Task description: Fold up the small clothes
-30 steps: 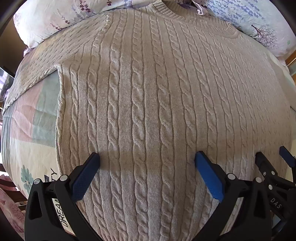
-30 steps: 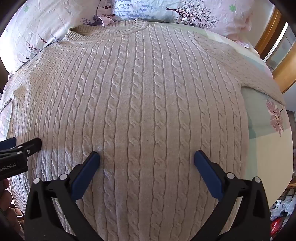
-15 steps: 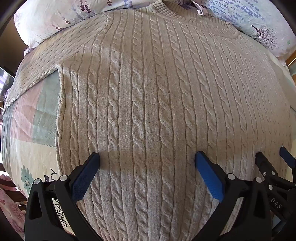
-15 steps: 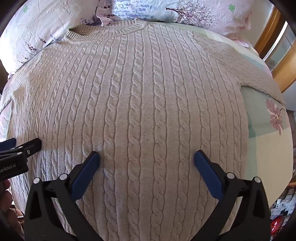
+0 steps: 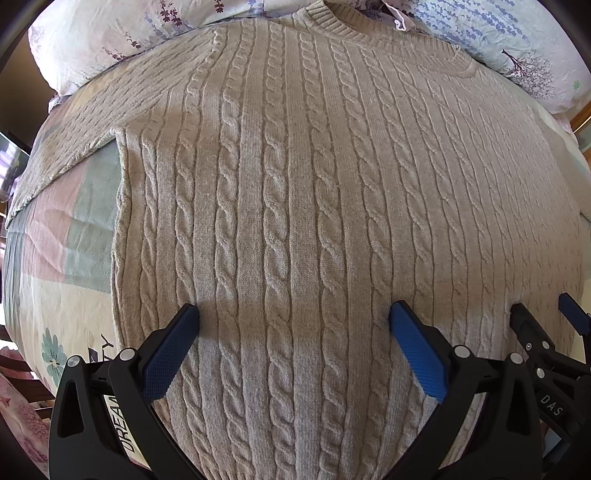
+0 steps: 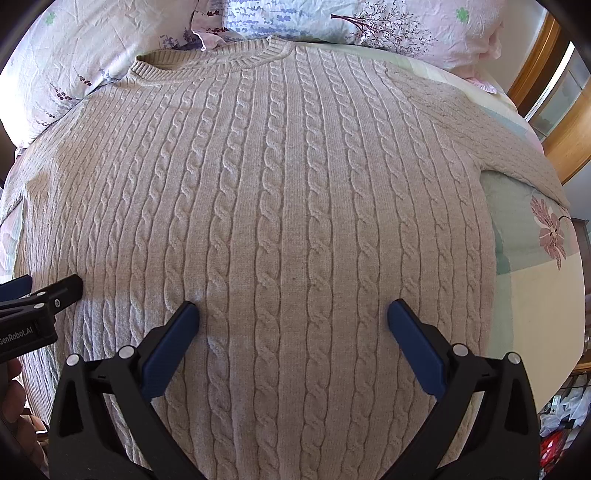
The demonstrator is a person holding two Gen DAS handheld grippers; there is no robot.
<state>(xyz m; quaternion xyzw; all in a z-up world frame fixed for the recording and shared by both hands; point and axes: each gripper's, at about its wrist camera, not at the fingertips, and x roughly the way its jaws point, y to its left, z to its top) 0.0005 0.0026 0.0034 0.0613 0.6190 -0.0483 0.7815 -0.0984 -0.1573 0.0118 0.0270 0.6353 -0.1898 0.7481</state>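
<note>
Nearest, the left hand-held gripper [image 5: 293, 325] and the right hand-held gripper [image 6: 293, 321] hang side by side above the lower part of the sweater [image 5: 314, 192], both with jaws wide apart and holding nothing (probably ready to take the hem, which lies below the frame). The beige cable-knit sweater lies flat and face up on the bed [image 5: 55, 288], sleeves spread outward, so the fold can start from a smooth shape. Farther away, its collar [image 6: 221, 61] touches the floral pillows [image 6: 388, 26].
</note>
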